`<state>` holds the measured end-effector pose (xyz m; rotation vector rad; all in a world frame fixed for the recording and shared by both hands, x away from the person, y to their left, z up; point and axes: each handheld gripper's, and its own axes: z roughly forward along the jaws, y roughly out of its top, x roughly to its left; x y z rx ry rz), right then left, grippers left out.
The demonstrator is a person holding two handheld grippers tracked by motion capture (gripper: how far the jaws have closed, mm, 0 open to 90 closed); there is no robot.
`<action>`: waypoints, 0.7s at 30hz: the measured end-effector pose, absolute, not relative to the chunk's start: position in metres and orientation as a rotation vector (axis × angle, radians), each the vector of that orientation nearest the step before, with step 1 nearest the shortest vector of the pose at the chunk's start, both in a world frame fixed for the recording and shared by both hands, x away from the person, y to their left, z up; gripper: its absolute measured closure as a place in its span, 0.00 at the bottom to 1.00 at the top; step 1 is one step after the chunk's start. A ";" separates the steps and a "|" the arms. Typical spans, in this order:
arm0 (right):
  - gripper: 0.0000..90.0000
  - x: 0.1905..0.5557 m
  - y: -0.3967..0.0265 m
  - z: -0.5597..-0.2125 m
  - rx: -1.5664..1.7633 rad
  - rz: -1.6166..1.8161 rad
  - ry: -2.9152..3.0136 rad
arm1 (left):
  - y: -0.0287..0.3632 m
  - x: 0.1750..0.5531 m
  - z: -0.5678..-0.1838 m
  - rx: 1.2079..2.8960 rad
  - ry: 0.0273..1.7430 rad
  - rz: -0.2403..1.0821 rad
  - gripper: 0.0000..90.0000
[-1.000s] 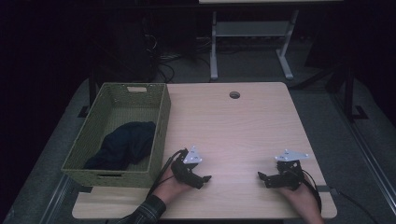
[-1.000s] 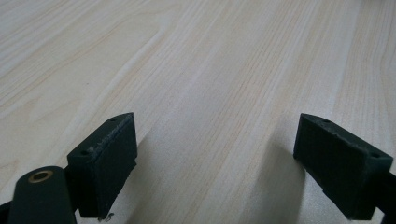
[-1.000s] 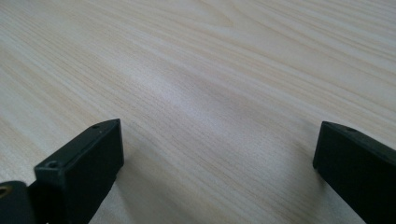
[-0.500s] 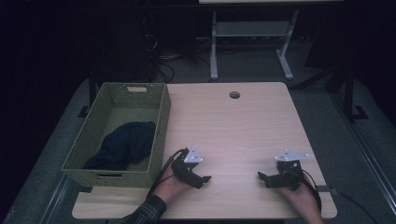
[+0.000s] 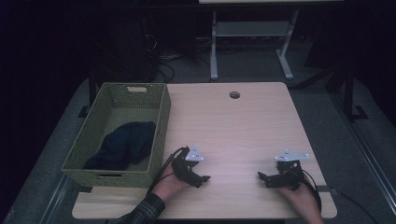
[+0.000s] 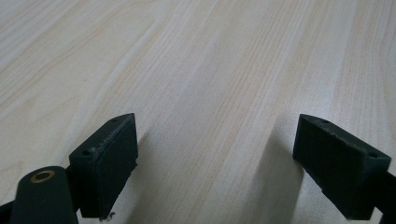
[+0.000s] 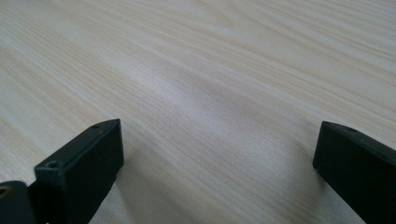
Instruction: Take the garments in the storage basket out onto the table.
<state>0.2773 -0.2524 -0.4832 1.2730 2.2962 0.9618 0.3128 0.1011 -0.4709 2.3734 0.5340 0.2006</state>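
At your far left, a green woven basket (image 5: 119, 133) sits at the left edge of the pale wood table (image 5: 243, 126), a dark blue cloth (image 5: 123, 144) crumpled inside it toward the near end; just right of the basket, your left gripper (image 5: 198, 177) rests low over the tabletop near the front edge, jaws spread wide with bare wood grain between them, your plaid sleeve (image 5: 142, 212) entering from below; a round cable hole (image 5: 235, 95) marks the table's far side; well apart to the right, your right gripper (image 5: 264, 177) sits near the front edge too, jaws likewise spread wide over bare wood, holding nothing.
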 end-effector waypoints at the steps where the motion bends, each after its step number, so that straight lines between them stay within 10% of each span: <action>1: 0.02 0.277 -0.252 -0.483 1.273 0.962 2.296 | 0.101 0.313 -0.471 2.374 0.535 0.199 0.15; 21: 0.02 0.277 -0.252 -0.483 1.278 0.961 2.296 | 0.100 0.316 -0.459 2.382 0.530 0.193 0.15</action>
